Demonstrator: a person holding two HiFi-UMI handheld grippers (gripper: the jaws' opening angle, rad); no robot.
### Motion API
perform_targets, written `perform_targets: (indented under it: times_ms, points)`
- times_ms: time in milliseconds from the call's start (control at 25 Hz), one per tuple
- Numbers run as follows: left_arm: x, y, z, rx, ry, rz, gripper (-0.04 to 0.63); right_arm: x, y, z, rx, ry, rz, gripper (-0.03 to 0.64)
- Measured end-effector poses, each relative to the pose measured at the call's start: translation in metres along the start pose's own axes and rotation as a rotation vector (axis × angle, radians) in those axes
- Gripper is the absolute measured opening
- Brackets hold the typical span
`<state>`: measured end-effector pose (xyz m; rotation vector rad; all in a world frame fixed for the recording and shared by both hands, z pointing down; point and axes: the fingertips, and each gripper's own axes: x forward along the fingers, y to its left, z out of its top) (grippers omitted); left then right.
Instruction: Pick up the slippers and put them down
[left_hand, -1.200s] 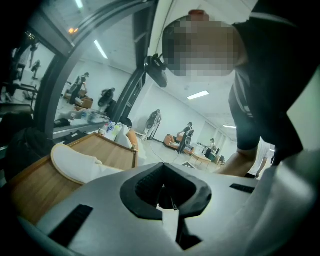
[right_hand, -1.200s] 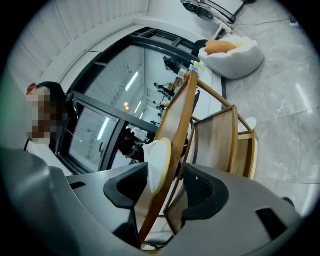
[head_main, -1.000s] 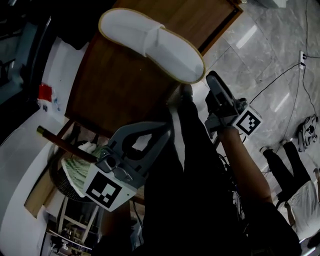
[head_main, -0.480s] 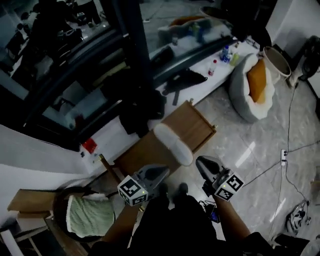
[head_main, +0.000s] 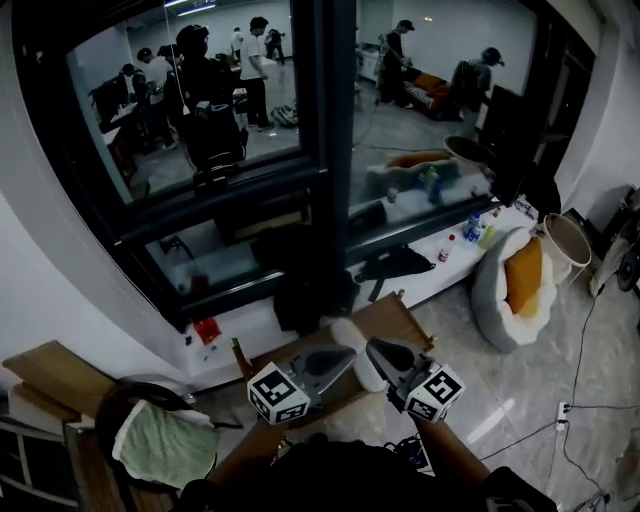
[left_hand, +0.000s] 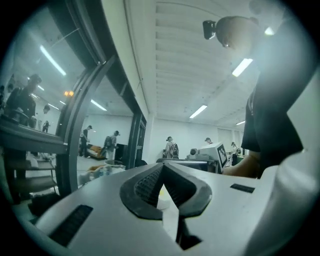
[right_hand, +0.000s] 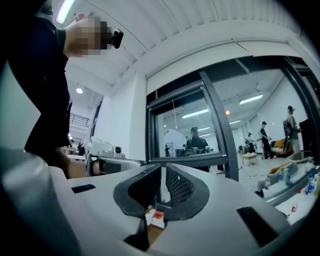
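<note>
- Far left in the head view: a wooden board (head_main: 45, 365), and below it a dark round basket (head_main: 108, 412) with a green towel (head_main: 160, 445) bunched in it.
- Red item (head_main: 207, 330) on the white ledge under the big window (head_main: 200, 120). People are visible through the glass.
- Left gripper (head_main: 342, 358): its own view shows the jaws (left_hand: 162, 167) pressed together at the tips with nothing between them. It points level at the window frame and room, not at the floor.
- One white slipper (head_main: 366, 376) lies flat on the low wooden table (head_main: 398, 318). It shows between the two gripper noses in the head view and neither tool grips it. I can only make out one slipper.
- Right gripper (head_main: 378, 350): jaws (right_hand: 162, 172) closed and empty, also pointing level towards the window.
- Dark bag (head_main: 310, 295) sits against the window base behind the table.
- Right side: bottles (head_main: 470, 228) on the ledge, then a pale round cushion bed (head_main: 495, 300) with an orange pillow (head_main: 523, 275) on the marble floor (head_main: 520, 400).
</note>
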<state>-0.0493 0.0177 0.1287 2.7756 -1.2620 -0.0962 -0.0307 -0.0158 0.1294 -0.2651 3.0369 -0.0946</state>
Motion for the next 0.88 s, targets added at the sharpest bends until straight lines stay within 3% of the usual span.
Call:
perform_targets:
  times_ms: [320,880]
  points:
    - [0.001,-0.013,-0.007,0.0,0.019,0.058,0.01,-0.015,-0.007,-0.002,0.044,-0.011,-0.017,0.043]
    - [0.023,-0.046,-0.04,0.017,0.073,0.047,0.01,-0.045,-0.014,-0.032,0.142,0.005,-0.015,0.043]
